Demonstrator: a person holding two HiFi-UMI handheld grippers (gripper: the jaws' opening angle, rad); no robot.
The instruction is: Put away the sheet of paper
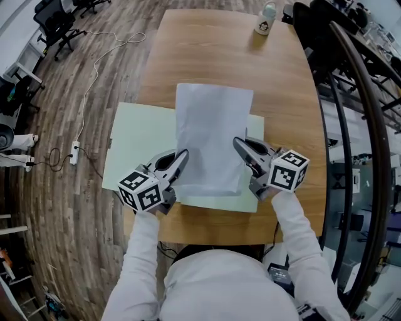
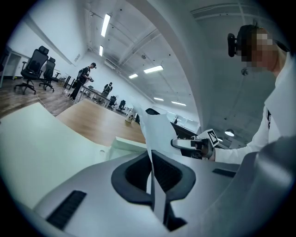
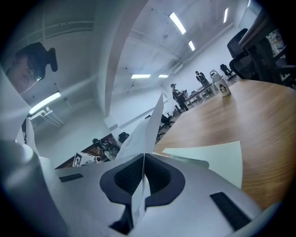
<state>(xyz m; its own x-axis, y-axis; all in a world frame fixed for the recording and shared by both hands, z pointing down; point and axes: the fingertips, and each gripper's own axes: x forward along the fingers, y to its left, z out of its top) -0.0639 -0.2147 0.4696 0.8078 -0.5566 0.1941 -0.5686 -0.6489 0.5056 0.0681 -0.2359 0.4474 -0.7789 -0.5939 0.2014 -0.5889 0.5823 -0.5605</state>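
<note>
A white sheet of paper [image 1: 210,135] hangs between my two grippers, just above a pale green folder [image 1: 141,135] that lies on the wooden table [image 1: 207,50]. My left gripper [image 1: 183,153] is shut on the sheet's near left edge. My right gripper [image 1: 238,143] is shut on its near right edge. In the left gripper view the sheet [image 2: 157,134] stands edge-on, pinched in the closed jaws of the left gripper [image 2: 151,157]. In the right gripper view the paper [image 3: 143,132] is clamped the same way by the right gripper [image 3: 144,157].
A small white bottle [image 1: 265,19] stands at the table's far right. Black office chairs [image 1: 326,37] crowd the right side. A power strip with its cable [image 1: 75,152] lies on the wood floor at left. The folder [image 3: 217,159] spreads out under the sheet.
</note>
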